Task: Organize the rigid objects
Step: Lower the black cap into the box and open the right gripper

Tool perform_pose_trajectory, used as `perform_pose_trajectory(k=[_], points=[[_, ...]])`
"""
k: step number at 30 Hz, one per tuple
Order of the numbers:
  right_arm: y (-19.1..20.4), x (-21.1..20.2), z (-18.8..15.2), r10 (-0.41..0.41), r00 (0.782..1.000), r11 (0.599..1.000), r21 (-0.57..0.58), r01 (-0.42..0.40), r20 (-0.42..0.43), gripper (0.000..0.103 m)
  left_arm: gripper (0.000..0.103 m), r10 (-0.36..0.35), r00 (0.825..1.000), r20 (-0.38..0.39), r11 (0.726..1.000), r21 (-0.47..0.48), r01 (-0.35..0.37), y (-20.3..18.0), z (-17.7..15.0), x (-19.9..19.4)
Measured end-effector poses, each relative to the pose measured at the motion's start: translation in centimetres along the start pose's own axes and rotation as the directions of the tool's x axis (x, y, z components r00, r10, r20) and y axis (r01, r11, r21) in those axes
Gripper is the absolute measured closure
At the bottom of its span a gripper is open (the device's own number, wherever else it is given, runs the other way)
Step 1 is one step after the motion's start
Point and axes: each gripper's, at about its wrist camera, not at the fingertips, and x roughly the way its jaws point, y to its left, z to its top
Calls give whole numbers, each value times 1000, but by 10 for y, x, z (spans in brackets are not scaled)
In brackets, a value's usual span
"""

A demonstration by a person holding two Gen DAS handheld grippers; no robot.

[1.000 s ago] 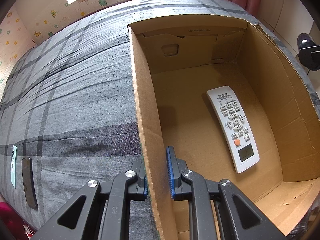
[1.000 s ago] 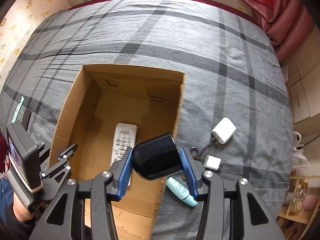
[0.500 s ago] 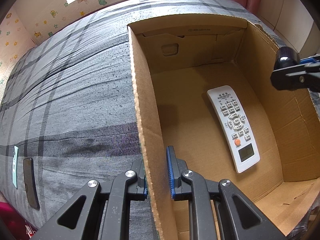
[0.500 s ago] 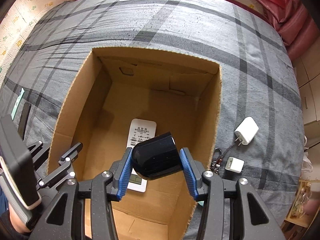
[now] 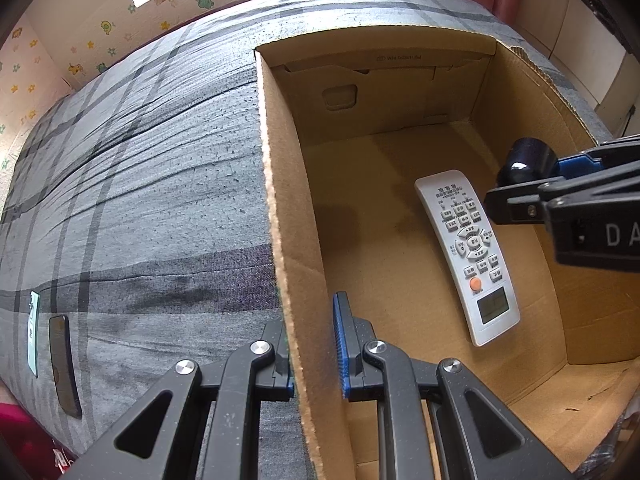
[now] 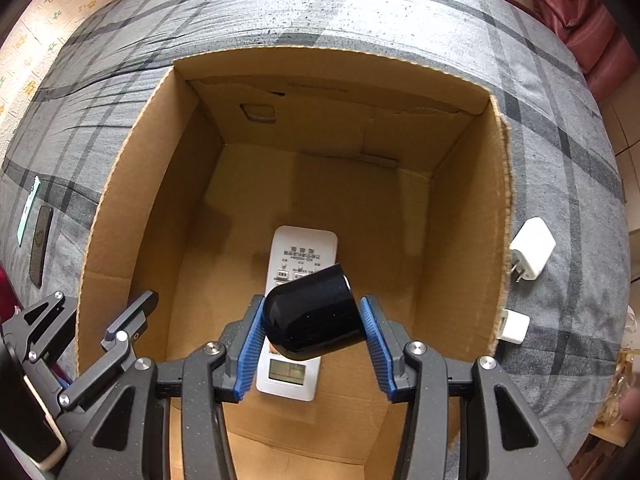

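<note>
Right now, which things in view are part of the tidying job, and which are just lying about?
In the job:
black cup, held by right gripper
cardboard box, left wall straddled by left gripper
white remote in the box
two white chargers on the bed

Lying about:
pink curtain
phone

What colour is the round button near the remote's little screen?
Orange, on the white remote; clearest in the left wrist view.

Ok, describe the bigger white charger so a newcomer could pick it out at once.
Find the open cardboard box on the grey plaid bedspread. Just outside its right wall lie two white plugs; the bigger white charger is the farther one, its metal prongs pointing toward the box, unlike the smaller white cube nearer the camera.
</note>
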Motion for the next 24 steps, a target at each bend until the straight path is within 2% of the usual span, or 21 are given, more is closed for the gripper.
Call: perform_pose_trajectory(k=[17, 24], points=[[9, 16, 2, -5, 1000, 1000, -16, 4, -21, 52, 87, -7, 1000, 2, 1000, -11, 7, 2, -1, 0], [11, 4, 1, -1, 1000, 1000, -19, 1, 4, 45, 87, -6, 1000, 1, 1000, -11, 6, 2, -2, 2]])
